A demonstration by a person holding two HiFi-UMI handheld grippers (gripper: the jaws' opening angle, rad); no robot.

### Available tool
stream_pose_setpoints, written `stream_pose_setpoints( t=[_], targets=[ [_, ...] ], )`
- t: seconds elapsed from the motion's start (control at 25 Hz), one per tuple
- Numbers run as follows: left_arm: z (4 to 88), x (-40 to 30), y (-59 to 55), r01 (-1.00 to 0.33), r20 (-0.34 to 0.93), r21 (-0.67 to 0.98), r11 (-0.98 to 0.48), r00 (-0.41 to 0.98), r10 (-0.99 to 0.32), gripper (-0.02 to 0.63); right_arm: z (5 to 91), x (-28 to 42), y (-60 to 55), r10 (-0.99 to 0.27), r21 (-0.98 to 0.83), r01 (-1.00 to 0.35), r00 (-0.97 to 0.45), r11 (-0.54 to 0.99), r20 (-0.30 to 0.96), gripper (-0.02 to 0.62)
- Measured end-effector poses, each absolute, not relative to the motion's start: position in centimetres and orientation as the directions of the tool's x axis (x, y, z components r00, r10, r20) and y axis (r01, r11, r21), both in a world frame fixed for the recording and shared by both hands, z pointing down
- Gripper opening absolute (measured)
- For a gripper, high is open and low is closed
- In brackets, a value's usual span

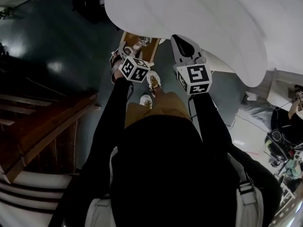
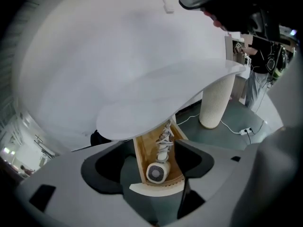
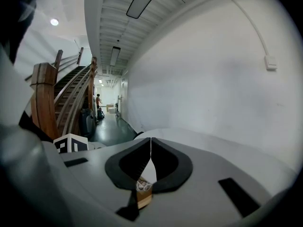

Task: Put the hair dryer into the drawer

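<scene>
Lying in the wooden drawer (image 2: 139,156) is the hair dryer (image 2: 157,172); left gripper (image 1: 126,51) is gaping empty, right gripper (image 3: 150,149) is pinching shut.

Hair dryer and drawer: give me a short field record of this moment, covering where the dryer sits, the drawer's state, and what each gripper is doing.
hair dryer: lying inside the drawer, round grille end nearest the drawer front
cord: bundled on the dryer, further back in the drawer
drawer: open, pulled out from under the white tabletop
left gripper: jaws apart, holding nothing, over the open drawer
right gripper: jaws together, nothing between them
task state: dryer in the drawer; drawer not yet closed
</scene>
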State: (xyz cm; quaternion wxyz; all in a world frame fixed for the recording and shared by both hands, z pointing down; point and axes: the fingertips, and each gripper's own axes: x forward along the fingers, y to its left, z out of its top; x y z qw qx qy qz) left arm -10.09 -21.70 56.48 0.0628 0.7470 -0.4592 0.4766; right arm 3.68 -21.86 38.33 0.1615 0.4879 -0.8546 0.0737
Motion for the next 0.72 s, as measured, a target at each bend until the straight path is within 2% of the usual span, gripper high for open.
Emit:
stream_pose_setpoints(
  t=[0.72],
  targets=[
    [40.3, -8.8, -17.5, -0.836, 0.480, -0.329, -0.440, 0.253, -0.840, 0.344, 29.4, 5.5, -14.4, -0.894, 0.061, -0.909, -0.391, 0.412, 0.217, 0.026]
  ],
)
